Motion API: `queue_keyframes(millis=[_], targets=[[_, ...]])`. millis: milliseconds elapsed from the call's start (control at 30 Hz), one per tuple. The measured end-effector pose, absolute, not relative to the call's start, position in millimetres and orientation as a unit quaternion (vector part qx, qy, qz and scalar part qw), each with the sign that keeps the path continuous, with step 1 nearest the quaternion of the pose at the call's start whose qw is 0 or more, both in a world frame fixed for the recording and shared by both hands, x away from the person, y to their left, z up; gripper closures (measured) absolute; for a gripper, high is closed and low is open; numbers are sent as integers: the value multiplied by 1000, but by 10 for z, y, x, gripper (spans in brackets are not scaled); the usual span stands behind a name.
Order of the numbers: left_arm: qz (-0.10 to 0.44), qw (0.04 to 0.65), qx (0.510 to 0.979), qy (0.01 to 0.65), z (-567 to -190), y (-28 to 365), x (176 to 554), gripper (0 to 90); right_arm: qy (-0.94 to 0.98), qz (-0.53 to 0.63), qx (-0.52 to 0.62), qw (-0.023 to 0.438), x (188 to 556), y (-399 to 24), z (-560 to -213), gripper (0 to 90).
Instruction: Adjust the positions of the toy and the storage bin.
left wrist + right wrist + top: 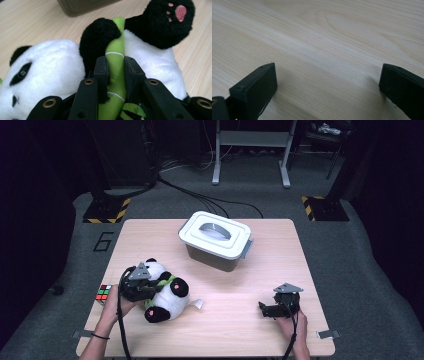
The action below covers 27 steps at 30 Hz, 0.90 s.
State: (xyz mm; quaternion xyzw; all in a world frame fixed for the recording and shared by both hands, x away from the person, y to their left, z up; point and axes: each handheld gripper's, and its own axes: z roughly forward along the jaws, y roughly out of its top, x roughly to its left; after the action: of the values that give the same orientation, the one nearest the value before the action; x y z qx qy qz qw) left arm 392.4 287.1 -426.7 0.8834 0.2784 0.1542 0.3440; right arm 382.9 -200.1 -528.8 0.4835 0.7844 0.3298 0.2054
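In the high view, the panda toy [162,296] lies on the left part of the wooden table [240,330], near the person's edge, and the left gripper [150,289] sits on top of it; the lidded grey box [216,240] stands well apart toward the far side, and a colour cube [104,293] rests at the table's left edge. The right gripper [263,308] rests low at the right side. In the left gripper view, the jaws are pressed together on the green bamboo stick [115,67] sewn to the panda's belly. I think this thin soft part may slip or stretch if lifted, so the toy could swing or drop. In the right gripper view, the jaws stand wide apart over bare wood, holding nothing.
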Motion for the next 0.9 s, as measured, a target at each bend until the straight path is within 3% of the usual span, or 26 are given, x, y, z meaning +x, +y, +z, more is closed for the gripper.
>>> queue_keyframes(millis=[367,433,633,900], targets=[[137,363,880,274,-4287,2970,3914,742,782,330,486,206,3831,-1998,-5287,7],[154,363,872,289,-4296,2944,3908,683,782,330,486,206,3831,-1999,-5287,8],[171,380,846,333,-4271,3006,3891,377,782,331,486,205,3830,-1998,-5287,8],[209,405,807,376,-4162,3225,3739,174,782,331,487,205,3830,-1998,-5287,9]])
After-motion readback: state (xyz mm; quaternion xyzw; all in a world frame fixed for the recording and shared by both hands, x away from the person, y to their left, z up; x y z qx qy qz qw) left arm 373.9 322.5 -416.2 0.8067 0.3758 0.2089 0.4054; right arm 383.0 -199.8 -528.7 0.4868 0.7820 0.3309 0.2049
